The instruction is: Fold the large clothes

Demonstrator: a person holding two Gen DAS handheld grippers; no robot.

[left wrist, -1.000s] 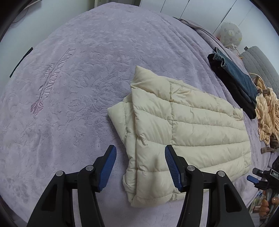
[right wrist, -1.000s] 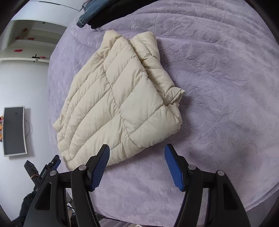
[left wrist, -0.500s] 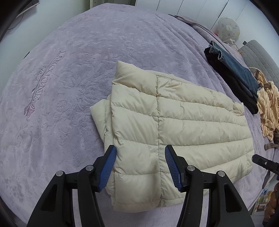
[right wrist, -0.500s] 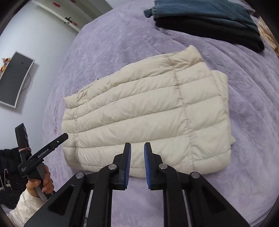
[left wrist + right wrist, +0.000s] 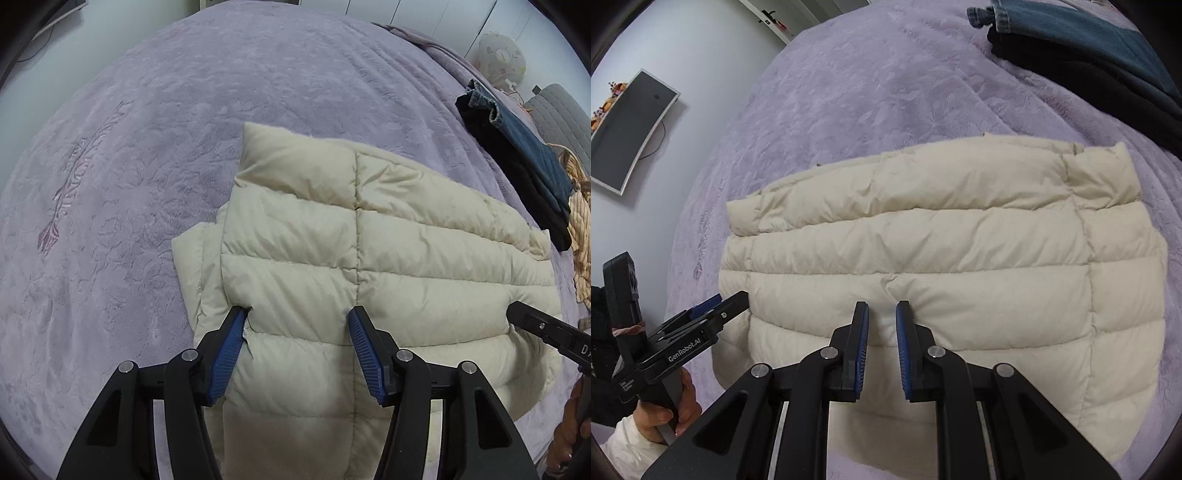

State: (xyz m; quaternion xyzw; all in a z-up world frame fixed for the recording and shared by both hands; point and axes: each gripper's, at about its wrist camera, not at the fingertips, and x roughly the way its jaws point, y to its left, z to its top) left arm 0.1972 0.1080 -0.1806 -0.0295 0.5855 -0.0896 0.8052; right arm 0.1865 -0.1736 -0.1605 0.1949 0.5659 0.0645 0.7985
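A cream quilted puffer jacket (image 5: 369, 258) lies folded flat on the purple bedspread (image 5: 147, 129); it also shows in the right wrist view (image 5: 942, 240). My left gripper (image 5: 299, 321) is open, its blue pads pressing down on the jacket's near left part, nothing between them. My right gripper (image 5: 881, 314) has its jaws close together with a narrow gap, its tips resting on the jacket's near edge. No fabric shows pinched between them. The left gripper also shows in the right wrist view (image 5: 713, 306), at the jacket's left end.
Folded blue jeans on a dark garment (image 5: 517, 147) lie at the bed's far right, also in the right wrist view (image 5: 1089, 44). A tan knitted item (image 5: 580, 236) lies beyond them. A monitor (image 5: 628, 125) hangs on the wall at left.
Both grippers have moved in over the jacket and now rest on it. The right gripper's jaws went from wide open to nearly closed. The left stayed open.
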